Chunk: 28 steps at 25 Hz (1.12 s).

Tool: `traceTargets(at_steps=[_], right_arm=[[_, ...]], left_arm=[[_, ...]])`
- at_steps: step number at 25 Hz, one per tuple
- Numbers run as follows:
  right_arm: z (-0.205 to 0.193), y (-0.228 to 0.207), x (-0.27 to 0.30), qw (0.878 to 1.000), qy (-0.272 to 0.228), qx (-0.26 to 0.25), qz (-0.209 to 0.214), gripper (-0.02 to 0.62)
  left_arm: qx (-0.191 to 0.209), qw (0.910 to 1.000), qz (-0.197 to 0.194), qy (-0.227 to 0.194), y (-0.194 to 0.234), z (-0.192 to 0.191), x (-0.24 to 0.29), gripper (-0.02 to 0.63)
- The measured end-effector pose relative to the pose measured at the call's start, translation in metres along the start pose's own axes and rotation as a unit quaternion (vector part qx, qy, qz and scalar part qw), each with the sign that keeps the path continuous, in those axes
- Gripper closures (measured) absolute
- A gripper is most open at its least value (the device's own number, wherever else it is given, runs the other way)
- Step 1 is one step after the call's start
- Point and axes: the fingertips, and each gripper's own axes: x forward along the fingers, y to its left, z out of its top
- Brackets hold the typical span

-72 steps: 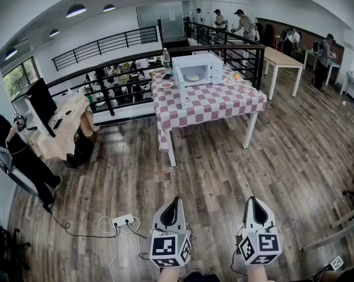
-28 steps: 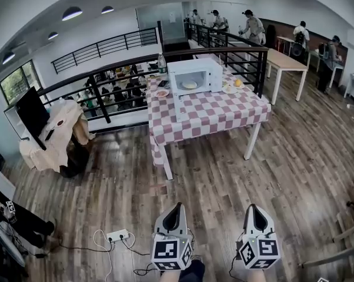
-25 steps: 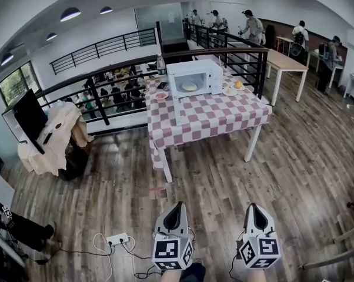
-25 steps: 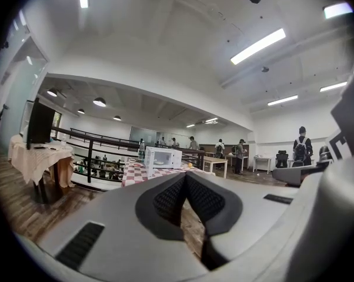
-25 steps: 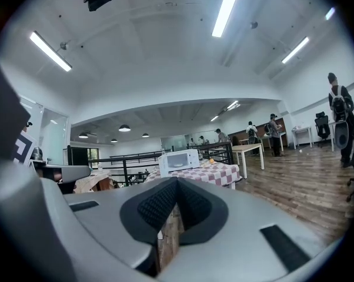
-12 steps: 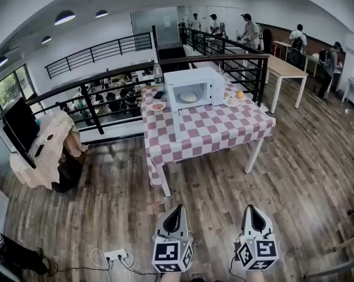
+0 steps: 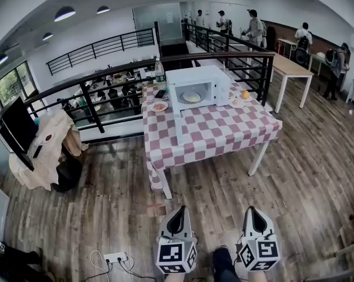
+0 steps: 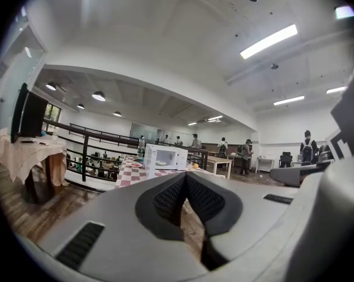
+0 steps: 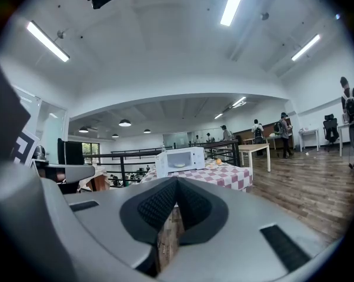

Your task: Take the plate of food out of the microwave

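Plate (image 7: 191,97) flat inside microwave (image 7: 196,74), open front facing grippers. Left gripper (image 7: 178,209), right gripper (image 7: 251,209): fingers pressed together, empty.

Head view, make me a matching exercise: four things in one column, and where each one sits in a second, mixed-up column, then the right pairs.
Things:
1. bottle
2. orange fruit
3. plate of food
4. black screen

Places:
A. inside the microwave
B. on the table, right of the microwave
C. far left, away from the table
D. at the table's back left corner

Pairs: 1-D, 2-B, 3-A, 4-C
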Motion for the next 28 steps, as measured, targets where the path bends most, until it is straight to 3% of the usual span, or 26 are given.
traceTargets(at_steps=[19,28], right_arm=[[0.04,-0.083,0.175,0.997,0.005,-0.002,0.077,0.604],[0.048,-0.109,0.226,0.995,0.006,0.003,0.101,0.604]], left_arm=[[-0.006,0.9979,0.064,-0.011,-0.018,0.02,0.169,0.595],[-0.011,0.9952,0.097,-0.01,-0.019,0.019,0.217,0.595]])
